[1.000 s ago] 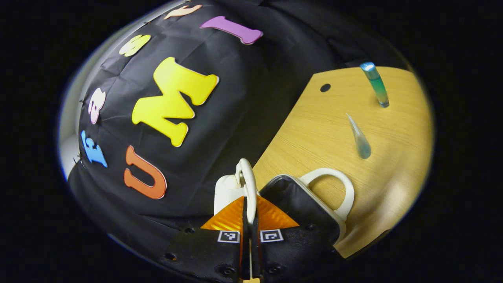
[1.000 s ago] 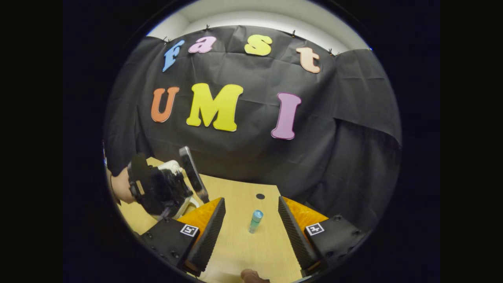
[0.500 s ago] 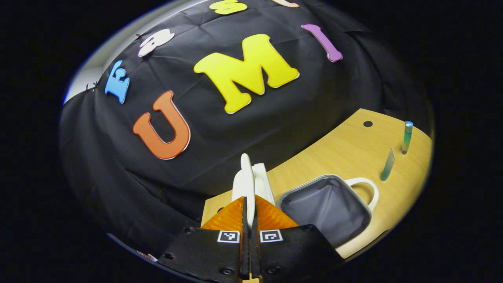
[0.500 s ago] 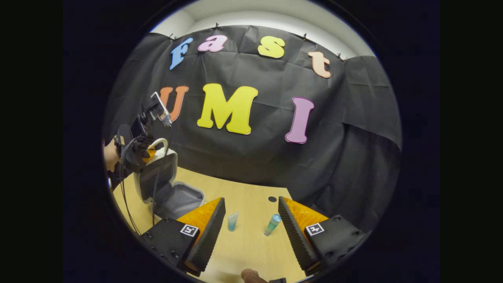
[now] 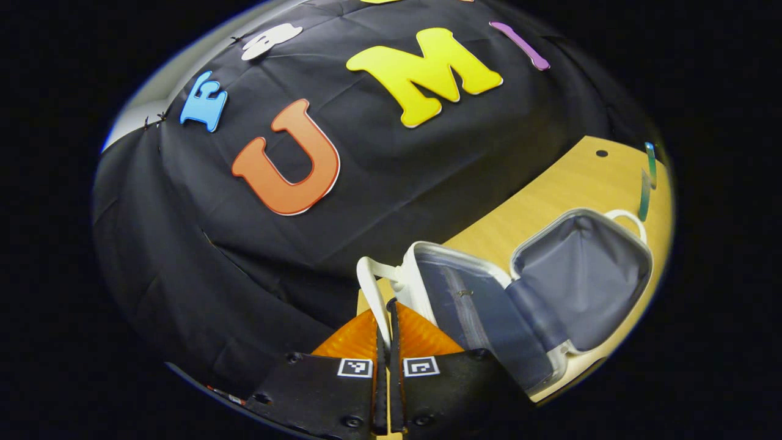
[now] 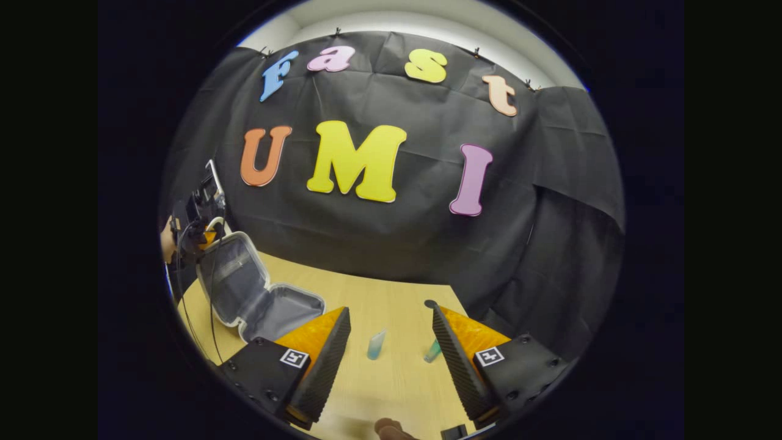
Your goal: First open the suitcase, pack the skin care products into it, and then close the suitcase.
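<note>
Left hand-held gripper [image 5: 385,318]: fingers pressed together, pinching the white lid handle [image 5: 369,287] of the suitcase [image 5: 550,293]. Handle loop sits right between the two fingers, both pressing on it.

Suitcase is open on the bench [image 5: 550,189]. Lid [image 5: 470,311] is swung up and back toward the left gripper, grey lining facing out. Base shell [image 5: 586,275] lies flat on the bench, grey-lined inside, nothing visible in it. Second white handle [image 5: 626,217] sticks out on the far edge of the base.

In the right gripper view the suitcase [image 6: 256,293] sits at the left of the bench [image 6: 391,293], lid tilted up to the left, base flat to its right. The left gripper [image 6: 204,235] is at the lid's top edge with a hand [image 6: 167,241] behind it, cables hanging down.

Right hand-held gripper [image 6: 391,354]: fingers spread wide, holding nothing, hovering over the near part of the bench.

Skin care products, both standing on the bench, right of the suitcase, apart from it:
- clear tube with blue-green tint [image 6: 376,345], between the right gripper's fingers in that view
- blue-green bottle [image 6: 432,351], just beside the right finger, partly hidden by it

Same two in the left gripper view at the far right edge: tube [image 5: 644,195], bottle [image 5: 651,164], past the suitcase base. Small and distorted there.

Dark round hole in the bench [image 5: 602,153] near the far edge.
</note>
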